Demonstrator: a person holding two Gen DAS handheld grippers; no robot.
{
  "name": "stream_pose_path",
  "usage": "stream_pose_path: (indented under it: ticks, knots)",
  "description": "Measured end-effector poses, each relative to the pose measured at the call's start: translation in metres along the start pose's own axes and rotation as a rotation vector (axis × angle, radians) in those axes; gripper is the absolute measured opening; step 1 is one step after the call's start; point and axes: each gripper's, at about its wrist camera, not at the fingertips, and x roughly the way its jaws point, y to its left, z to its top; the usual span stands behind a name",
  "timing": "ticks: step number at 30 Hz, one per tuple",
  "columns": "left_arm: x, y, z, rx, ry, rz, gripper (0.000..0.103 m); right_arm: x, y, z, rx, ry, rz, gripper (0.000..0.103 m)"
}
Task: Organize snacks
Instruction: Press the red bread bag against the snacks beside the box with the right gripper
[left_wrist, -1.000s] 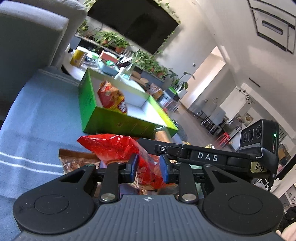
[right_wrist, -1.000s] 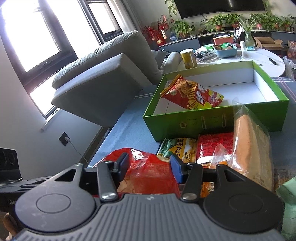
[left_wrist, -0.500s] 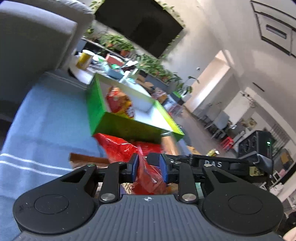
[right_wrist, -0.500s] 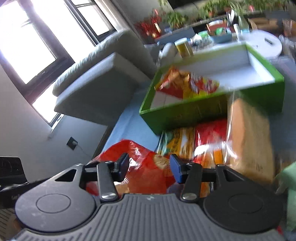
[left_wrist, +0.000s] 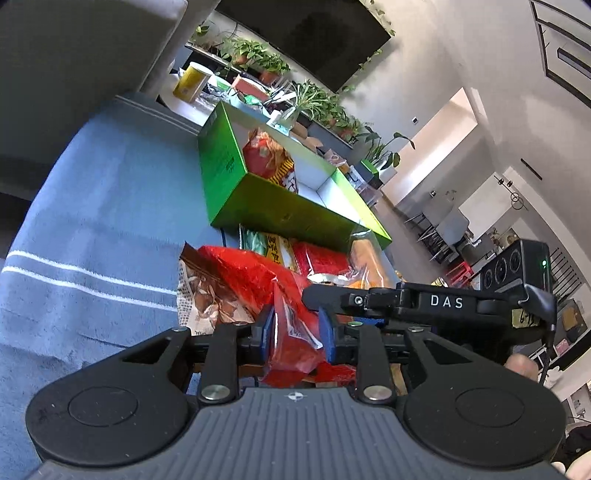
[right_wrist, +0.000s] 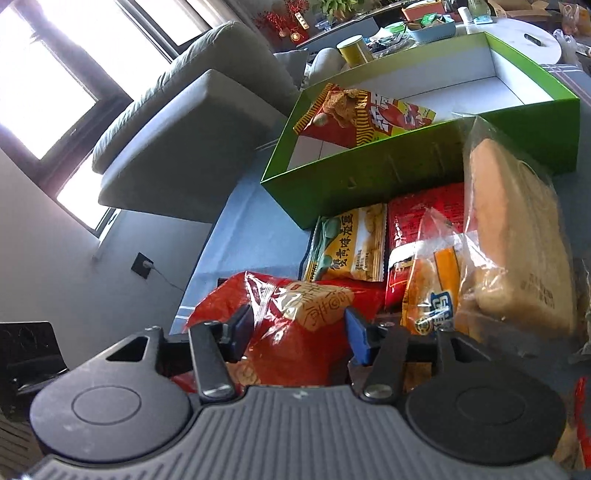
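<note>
Grips the red bag (left_wrist: 251, 275) at its near end with the left tool (left_wrist: 296, 334), pads clenched on the film. Straddles the same bag with the right tool (right_wrist: 300, 332): has just been opening its jaws, with the bag between them, and looks released, pads slack beside the film rather than pressing.

Holds the red bag low over the pile on the surface (left_wrist: 110, 206), on the near side of the box (left_wrist: 221, 166) and not in it.

Counts one snack as done: a chip bag (right_wrist: 354, 114) leaning in the left end of the box. Shows bare white floor across the rest of the box.

Leaves most of the job, by the look of it. Lined up outside the box along its near wall: a yellow pack (right_wrist: 351, 247), a red pack (right_wrist: 417, 218), an orange bag (right_wrist: 439, 280) and a bread loaf (right_wrist: 517, 240) standing tall in clear wrap. Adds a brown bag (left_wrist: 207, 295) lying under the red bag's left edge.

Puts the task at an early stage: one in, at least six out, the red bag probably next.
</note>
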Motion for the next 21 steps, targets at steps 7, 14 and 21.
stream_pose_path:
  ticks: [7,14,21]
  knots:
    - [-0.001,0.0,-0.001,-0.003,0.003,0.002,0.024,0.006,0.009,-0.001,-0.045,0.022,-0.032,0.063]
    - [-0.004,-0.004,0.0,0.02,-0.011,-0.004,0.02,0.008,0.012,0.0,-0.06,0.023,-0.032,0.061]
    - [-0.006,-0.014,-0.002,0.055,-0.02,-0.021,0.013,0.004,0.017,-0.002,-0.063,0.001,-0.01,0.042]
